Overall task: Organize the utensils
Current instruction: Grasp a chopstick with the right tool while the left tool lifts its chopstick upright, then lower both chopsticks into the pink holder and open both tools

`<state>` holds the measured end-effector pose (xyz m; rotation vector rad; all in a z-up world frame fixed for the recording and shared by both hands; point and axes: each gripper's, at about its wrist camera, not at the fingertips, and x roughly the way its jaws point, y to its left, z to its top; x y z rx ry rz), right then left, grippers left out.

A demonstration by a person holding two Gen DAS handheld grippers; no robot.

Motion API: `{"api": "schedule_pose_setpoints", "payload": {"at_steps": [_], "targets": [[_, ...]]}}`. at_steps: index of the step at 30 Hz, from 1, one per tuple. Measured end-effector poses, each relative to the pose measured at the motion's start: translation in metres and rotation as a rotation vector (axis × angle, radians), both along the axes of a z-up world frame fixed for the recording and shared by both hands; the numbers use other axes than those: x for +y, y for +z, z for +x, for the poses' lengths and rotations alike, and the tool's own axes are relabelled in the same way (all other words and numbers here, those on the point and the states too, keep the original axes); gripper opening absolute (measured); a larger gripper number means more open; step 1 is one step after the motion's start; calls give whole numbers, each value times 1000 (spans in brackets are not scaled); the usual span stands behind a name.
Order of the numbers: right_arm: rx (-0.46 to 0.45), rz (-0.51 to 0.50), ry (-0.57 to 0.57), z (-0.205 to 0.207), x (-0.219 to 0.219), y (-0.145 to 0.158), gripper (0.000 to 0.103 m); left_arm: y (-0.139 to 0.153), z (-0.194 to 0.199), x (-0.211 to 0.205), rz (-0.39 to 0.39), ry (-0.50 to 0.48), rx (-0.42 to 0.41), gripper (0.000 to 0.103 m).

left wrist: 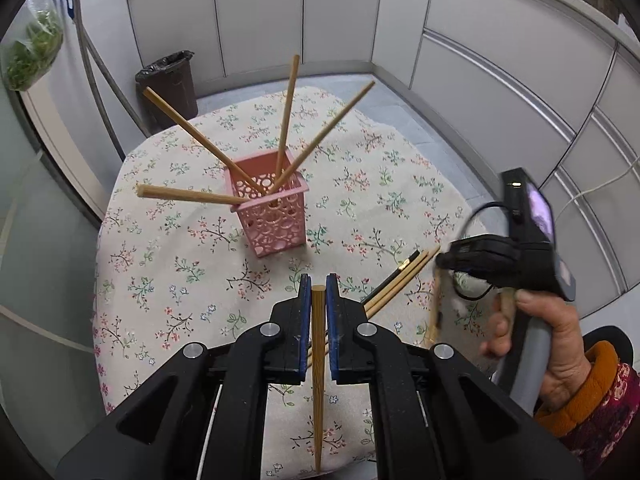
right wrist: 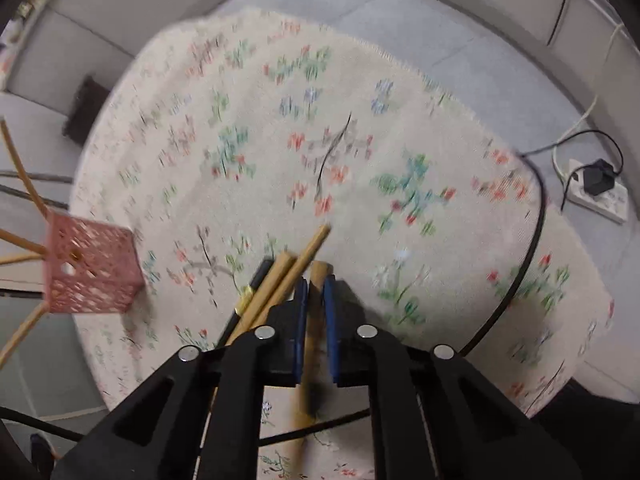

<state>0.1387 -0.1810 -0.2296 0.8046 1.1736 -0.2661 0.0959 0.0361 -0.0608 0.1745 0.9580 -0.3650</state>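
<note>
A pink perforated holder (left wrist: 272,204) stands on the floral tablecloth with several wooden chopsticks (left wrist: 286,108) leaning out of it; it also shows at the left of the right wrist view (right wrist: 90,270). My left gripper (left wrist: 319,294) is shut on a wooden chopstick (left wrist: 318,360), held above the cloth nearer than the holder. My right gripper (right wrist: 316,284) is shut on another wooden chopstick (right wrist: 310,344); it shows at the right of the left wrist view (left wrist: 472,258). Loose chopsticks (left wrist: 396,284), one dark with a gold band, lie on the cloth between the grippers and show in the right wrist view (right wrist: 280,284).
The round table (left wrist: 168,264) stands on a grey floor (left wrist: 412,104) ringed by grey cabinets. A lined bin (left wrist: 170,80) stands beyond the table. A power strip with a plug (right wrist: 596,188) lies on the floor at the right. A black cable (right wrist: 532,248) crosses the cloth's right edge.
</note>
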Motion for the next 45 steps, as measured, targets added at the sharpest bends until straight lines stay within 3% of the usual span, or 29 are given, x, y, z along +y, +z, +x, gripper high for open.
{"api": "schedule_pose_setpoints", "payload": {"at_steps": [6,15,24,31,36,45], "targets": [[-252,2,-1,-22,-15,56,8,14,-4,0,-30,5,-36,7],[-514,-156,83,-56,-4,146,8,35,-10,5,-65,24,-94,7],[-789,-241,120,-87,1,265,8,110,-4,30,-223,74,-233,7],[-968,-286,143,-80,7,357,8,177,17,40,-265,115,-359,7],[-1003,-295,181,-59,21,379,8,194,35,40,-265,143,-398,7],[-985,-274,245,-18,45,355,8,181,66,43,-257,182,-387,7]]}}
